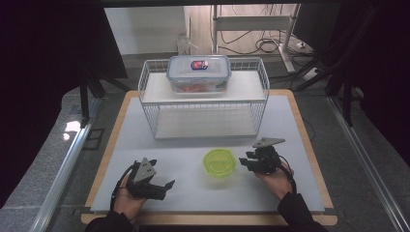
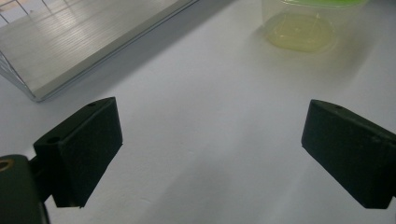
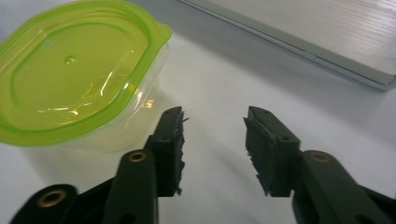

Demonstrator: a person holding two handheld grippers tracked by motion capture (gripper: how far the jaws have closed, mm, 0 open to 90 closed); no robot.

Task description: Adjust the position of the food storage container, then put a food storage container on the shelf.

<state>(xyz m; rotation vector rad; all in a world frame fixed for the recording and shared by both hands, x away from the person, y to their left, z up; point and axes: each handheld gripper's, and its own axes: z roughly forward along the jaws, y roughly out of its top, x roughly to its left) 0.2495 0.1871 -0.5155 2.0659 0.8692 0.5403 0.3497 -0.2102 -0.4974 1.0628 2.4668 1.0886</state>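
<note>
Standing partly open just beside the green-lidded container (image 3: 79, 70), the right gripper (image 3: 214, 140) holds nothing; the left gripper (image 2: 210, 149) gapes wide, empty.

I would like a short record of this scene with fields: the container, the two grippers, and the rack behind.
container: clear tub with green lid, lid on, standing on the white table
right gripper: jaws open, nothing between them, just beside the tub
left gripper: jaws wide open, empty, apart from the tub
wire rack: behind the tub, two shelves
on the rack: lidded box on the top shelf
</note>
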